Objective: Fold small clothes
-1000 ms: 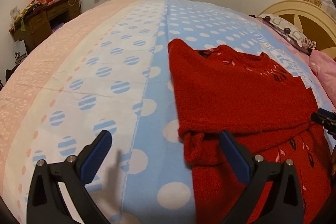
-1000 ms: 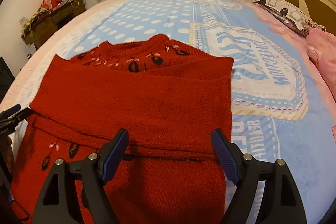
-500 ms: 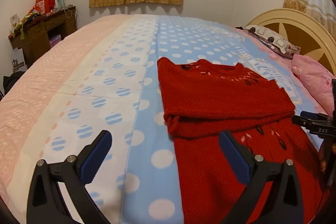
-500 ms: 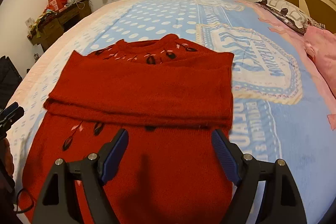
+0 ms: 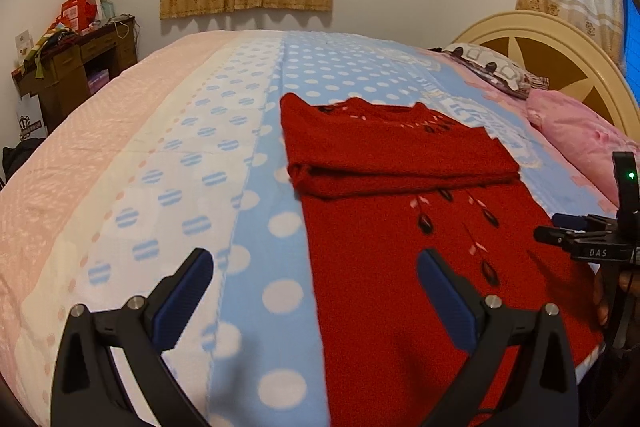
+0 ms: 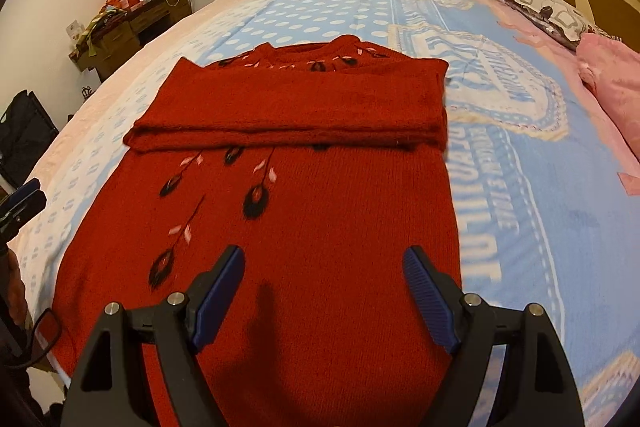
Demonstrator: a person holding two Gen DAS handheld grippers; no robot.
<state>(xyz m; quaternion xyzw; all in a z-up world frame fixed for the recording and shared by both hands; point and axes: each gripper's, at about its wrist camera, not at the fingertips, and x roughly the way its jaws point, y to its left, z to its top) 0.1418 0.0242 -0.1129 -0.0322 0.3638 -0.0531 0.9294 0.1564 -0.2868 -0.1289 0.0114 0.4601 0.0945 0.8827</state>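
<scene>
Red sweater between wide bedspread margins

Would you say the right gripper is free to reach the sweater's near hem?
Probably yes: the right gripper is open and empty above the sweater, with nothing lying between them. The hem itself is below the frame.
</scene>
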